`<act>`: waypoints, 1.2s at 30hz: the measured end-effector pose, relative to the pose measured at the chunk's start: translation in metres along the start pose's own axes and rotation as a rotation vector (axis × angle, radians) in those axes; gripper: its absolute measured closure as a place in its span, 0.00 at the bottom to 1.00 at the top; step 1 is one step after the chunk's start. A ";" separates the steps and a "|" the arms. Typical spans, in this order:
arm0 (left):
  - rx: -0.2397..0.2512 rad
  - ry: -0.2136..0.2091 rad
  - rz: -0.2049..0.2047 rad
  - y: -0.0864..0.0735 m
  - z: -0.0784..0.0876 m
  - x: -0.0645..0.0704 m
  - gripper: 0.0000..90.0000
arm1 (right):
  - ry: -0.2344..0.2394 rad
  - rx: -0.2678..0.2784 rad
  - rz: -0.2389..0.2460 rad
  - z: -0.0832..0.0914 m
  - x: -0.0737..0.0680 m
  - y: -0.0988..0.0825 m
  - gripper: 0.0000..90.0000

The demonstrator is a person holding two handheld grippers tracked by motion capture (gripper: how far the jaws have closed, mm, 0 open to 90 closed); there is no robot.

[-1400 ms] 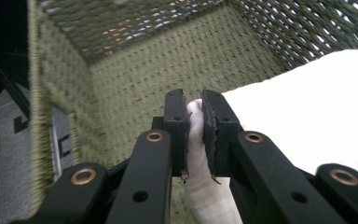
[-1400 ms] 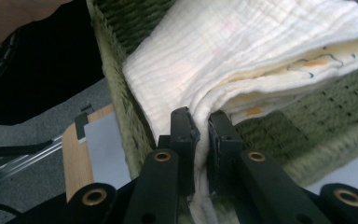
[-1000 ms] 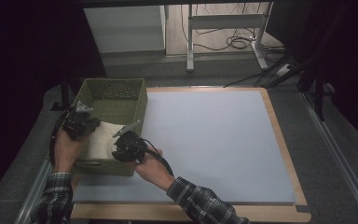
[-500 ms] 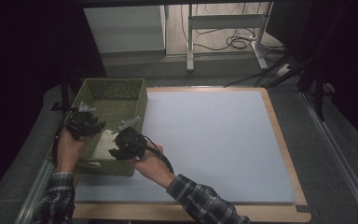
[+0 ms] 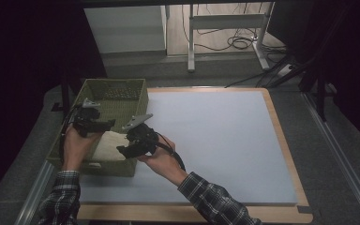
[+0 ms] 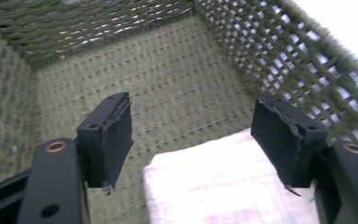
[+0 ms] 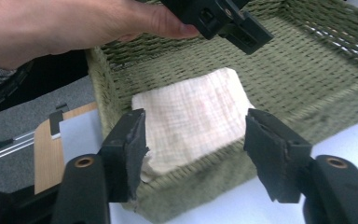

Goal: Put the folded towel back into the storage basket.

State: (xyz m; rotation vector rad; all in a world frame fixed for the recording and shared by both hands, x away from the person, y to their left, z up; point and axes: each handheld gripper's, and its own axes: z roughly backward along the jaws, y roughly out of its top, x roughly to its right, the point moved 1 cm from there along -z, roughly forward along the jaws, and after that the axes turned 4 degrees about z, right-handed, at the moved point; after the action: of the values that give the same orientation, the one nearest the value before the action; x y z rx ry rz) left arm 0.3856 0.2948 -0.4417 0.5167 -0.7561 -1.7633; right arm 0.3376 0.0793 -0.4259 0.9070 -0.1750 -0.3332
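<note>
Right gripper view: folded cloth [image 7: 191,116] overhangs basket [image 7: 298,60] rim (high view hides).

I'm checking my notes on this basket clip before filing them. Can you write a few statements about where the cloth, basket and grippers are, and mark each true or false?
1. The folded cloth lies inside the woven basket. True.
2. The right gripper is clamped on the cloth. False: its jaws stand apart, having just been opening, with nothing pressed between them.
3. The left gripper is open above the basket floor. True.
4. The basket sits at the mat's right edge. False: it is at the blue mat's left edge.
</note>
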 end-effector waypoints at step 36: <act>0.043 -0.204 -0.080 0.038 -0.010 0.100 0.02 | -0.043 -0.023 -0.008 0.076 0.049 -0.089 0.16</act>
State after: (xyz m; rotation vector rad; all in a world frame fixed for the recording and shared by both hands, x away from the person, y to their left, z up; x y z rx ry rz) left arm 0.3870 0.1895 -0.4189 0.4043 -0.9280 -1.8967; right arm 0.3425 -0.0448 -0.4503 0.8787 -0.2064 -0.3617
